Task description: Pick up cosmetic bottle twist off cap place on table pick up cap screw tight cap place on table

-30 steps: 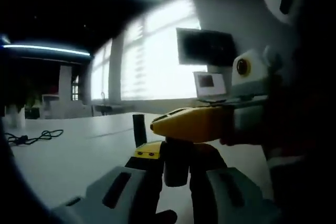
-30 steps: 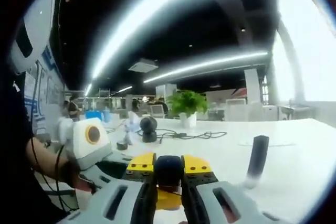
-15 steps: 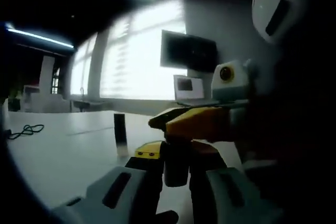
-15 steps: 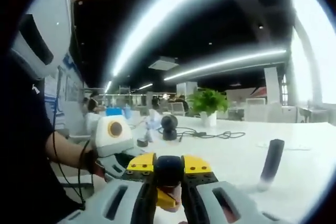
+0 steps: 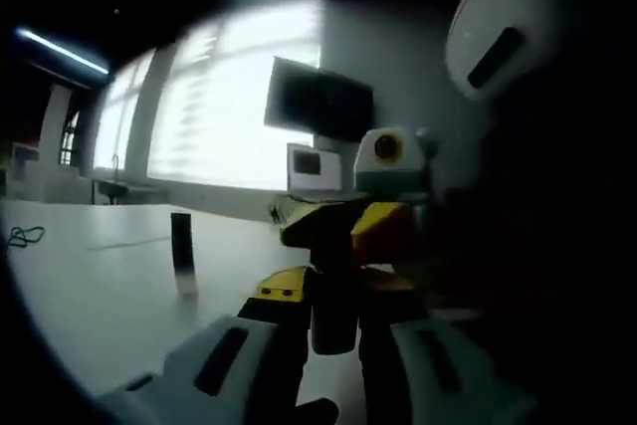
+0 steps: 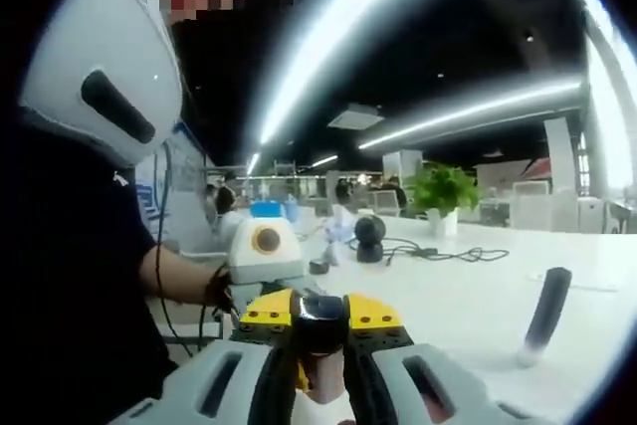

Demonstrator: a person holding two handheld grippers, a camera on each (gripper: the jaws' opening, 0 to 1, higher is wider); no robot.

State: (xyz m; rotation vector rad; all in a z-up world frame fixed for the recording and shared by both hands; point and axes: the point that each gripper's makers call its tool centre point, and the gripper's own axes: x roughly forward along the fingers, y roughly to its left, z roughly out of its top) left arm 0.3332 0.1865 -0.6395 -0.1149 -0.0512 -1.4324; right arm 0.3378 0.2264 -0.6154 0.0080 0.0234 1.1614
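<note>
Left hand-held gripper [image 5: 331, 320] clamps the upright cosmetic bottle [image 5: 334, 311]; right hand-held gripper [image 6: 318, 330] pinches its cap [image 6: 319, 320].

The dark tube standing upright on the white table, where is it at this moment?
The dark tube stands alone on the white table at the right of the right gripper view, and at the left of the left gripper view, apart from both grippers.
</note>
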